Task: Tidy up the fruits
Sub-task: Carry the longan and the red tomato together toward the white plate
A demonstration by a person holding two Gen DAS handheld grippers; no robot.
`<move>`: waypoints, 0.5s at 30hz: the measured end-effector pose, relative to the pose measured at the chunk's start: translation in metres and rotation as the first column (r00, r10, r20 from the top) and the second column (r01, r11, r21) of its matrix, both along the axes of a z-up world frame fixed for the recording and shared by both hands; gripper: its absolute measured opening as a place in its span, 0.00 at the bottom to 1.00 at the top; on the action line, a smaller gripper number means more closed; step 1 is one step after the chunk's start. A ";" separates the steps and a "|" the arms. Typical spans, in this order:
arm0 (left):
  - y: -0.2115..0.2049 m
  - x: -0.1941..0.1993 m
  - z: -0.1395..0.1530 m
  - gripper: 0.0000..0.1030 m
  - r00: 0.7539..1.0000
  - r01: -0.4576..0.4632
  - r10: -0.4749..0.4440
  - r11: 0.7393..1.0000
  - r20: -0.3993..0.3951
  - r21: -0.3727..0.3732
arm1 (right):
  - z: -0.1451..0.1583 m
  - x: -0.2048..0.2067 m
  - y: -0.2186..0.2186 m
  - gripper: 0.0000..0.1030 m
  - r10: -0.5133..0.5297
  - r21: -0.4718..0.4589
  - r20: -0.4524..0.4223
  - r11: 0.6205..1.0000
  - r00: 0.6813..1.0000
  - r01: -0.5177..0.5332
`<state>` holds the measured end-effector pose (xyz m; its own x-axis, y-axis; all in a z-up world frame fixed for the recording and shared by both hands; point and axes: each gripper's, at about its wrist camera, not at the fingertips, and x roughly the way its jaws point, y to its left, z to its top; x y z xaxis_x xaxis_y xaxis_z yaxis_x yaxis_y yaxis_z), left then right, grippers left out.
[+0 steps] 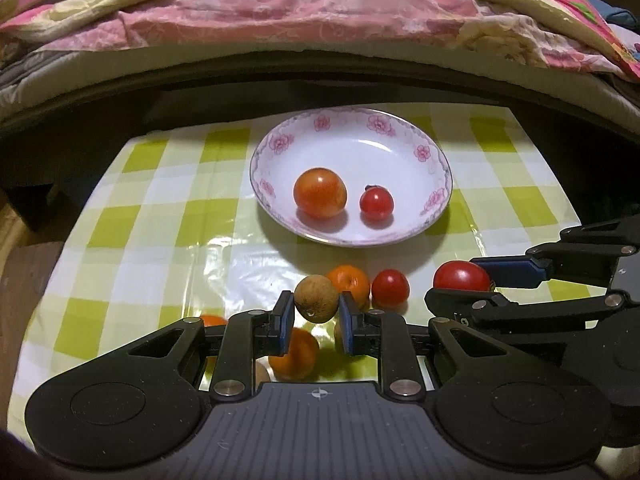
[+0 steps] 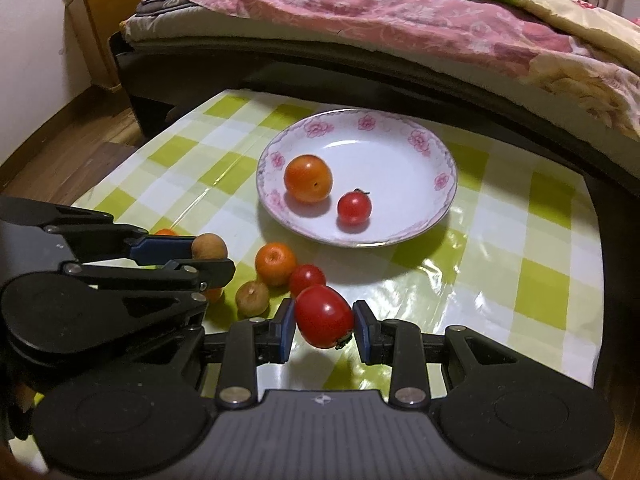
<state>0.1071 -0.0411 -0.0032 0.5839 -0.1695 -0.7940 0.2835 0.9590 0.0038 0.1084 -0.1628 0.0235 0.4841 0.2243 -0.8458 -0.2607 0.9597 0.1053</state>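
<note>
My left gripper [image 1: 316,312] is shut on a brown longan [image 1: 317,298], held above the checked cloth; from the right wrist view the same gripper [image 2: 200,256] and longan [image 2: 209,246] appear at the left. My right gripper [image 2: 324,326] is shut on a red tomato [image 2: 323,316], which also shows in the left wrist view [image 1: 461,276]. A white flowered plate [image 1: 400,136] holds an orange tomato [image 1: 320,193] and a small red tomato [image 1: 376,203]. Loose on the cloth lie a tangerine [image 2: 275,263], a small red tomato [image 2: 307,276] and another longan [image 2: 252,298].
A green-and-white checked cloth [image 2: 520,248] covers the low table. Behind it runs a dark bed frame [image 2: 400,72] with pink and yellow bedding. More orange fruit [image 1: 294,354] lies under my left gripper. A wooden nightstand [image 2: 100,20] stands far left.
</note>
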 end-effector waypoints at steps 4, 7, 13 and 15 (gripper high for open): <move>-0.002 0.009 0.003 0.28 1.000 -0.002 0.002 1.000 0.010 -0.004 | 0.001 0.007 -0.001 0.34 -0.007 -0.006 0.008 1.000 1.000 0.007; -0.005 0.015 0.006 0.28 1.000 0.000 0.000 1.000 0.020 -0.009 | 0.003 0.013 -0.004 0.34 -0.026 0.000 0.017 1.000 1.000 0.026; -0.009 0.029 0.010 0.28 0.999 0.002 -0.001 1.000 0.032 -0.014 | 0.006 0.026 -0.010 0.34 -0.053 0.009 0.034 0.999 0.998 0.053; -0.009 0.034 0.010 0.28 0.999 0.000 0.000 1.000 0.033 -0.019 | 0.006 0.029 -0.011 0.34 -0.058 0.009 0.037 0.998 0.998 0.057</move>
